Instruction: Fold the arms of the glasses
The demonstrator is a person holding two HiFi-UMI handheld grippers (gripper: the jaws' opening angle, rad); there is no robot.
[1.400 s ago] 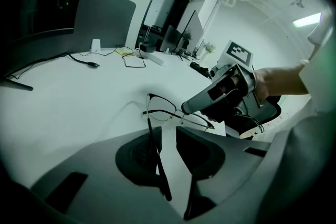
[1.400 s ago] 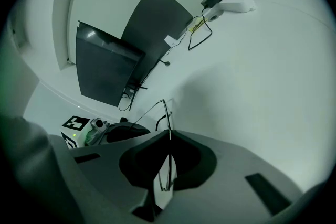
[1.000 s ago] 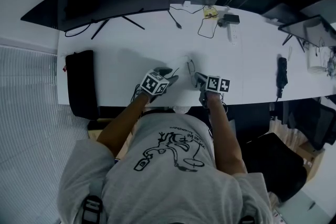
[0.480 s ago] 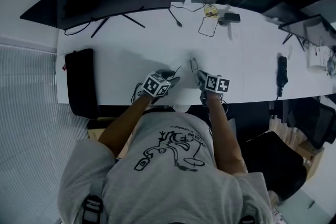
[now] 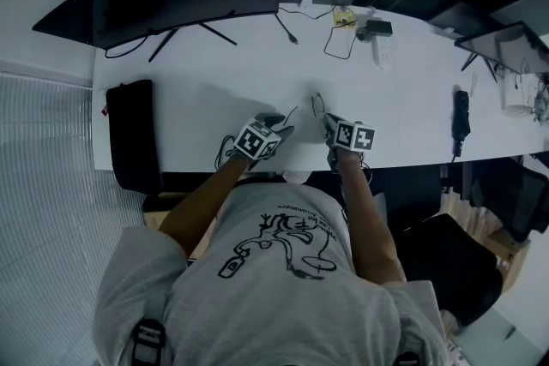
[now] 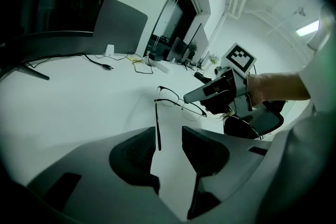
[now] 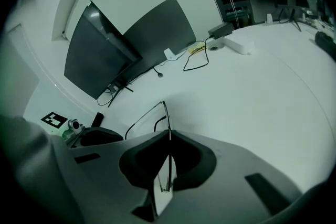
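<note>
Left gripper view: the left tool (image 6: 169,150) stands released, its jaws having just been opening. The tip of one glasses arm (image 6: 158,135) hangs in the gap between them, nearer the left jaw, and neither pad presses on it. The glasses (image 6: 176,104) sit just ahead of this tool, with the white desk (image 6: 79,102) behind them. The right tool (image 6: 191,97) reaches in from the right, clenched on the frame's far end. Right gripper view backs that up: the jaws are pinched together on the thin rim, and the frame rises just ahead of them.
</note>
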